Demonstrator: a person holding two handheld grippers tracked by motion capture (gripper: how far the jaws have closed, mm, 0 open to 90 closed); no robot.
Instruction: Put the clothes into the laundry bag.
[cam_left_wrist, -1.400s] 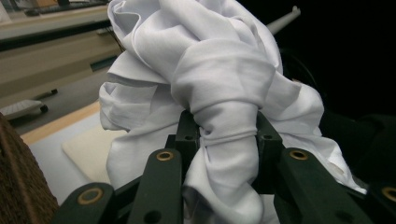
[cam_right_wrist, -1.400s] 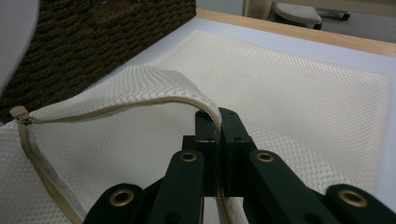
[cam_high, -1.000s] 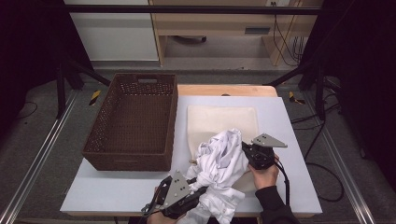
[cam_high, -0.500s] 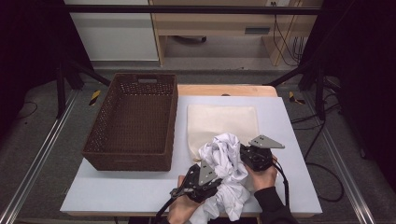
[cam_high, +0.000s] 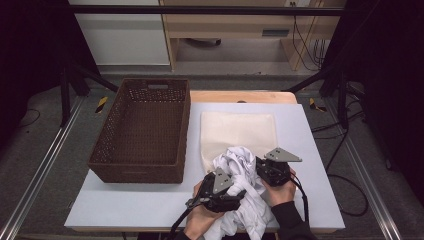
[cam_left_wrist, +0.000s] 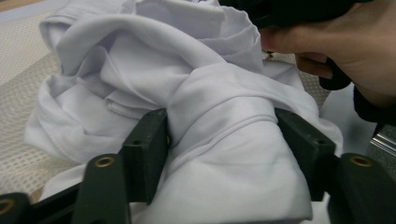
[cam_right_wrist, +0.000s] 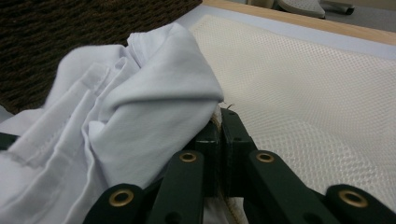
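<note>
A crumpled white garment (cam_high: 235, 160) lies on the near edge of a cream mesh mat (cam_high: 240, 130) and spills toward the table's front. My left gripper (cam_high: 240, 192) sits at its near left side. In the left gripper view a thick bundle of the garment (cam_left_wrist: 224, 154) is squeezed between the jaws of my left gripper (cam_left_wrist: 224, 135), which stand well apart. My right gripper (cam_high: 257, 167) is at the garment's right side. In the right gripper view my right gripper (cam_right_wrist: 220, 130) has its jaws pressed together on a fold of the garment (cam_right_wrist: 140, 93), just above the mat (cam_right_wrist: 317, 84).
A brown woven basket (cam_high: 142, 130) stands on the left half of the white table (cam_high: 125, 205), close beside the mat; its dark weave (cam_right_wrist: 70, 37) lies behind the garment. The hand holding the right gripper (cam_left_wrist: 336, 51) is just past the bundle.
My left gripper has moved right and forward from the table's front edge into the garment, bunching it up. The right gripper has barely shifted.
</note>
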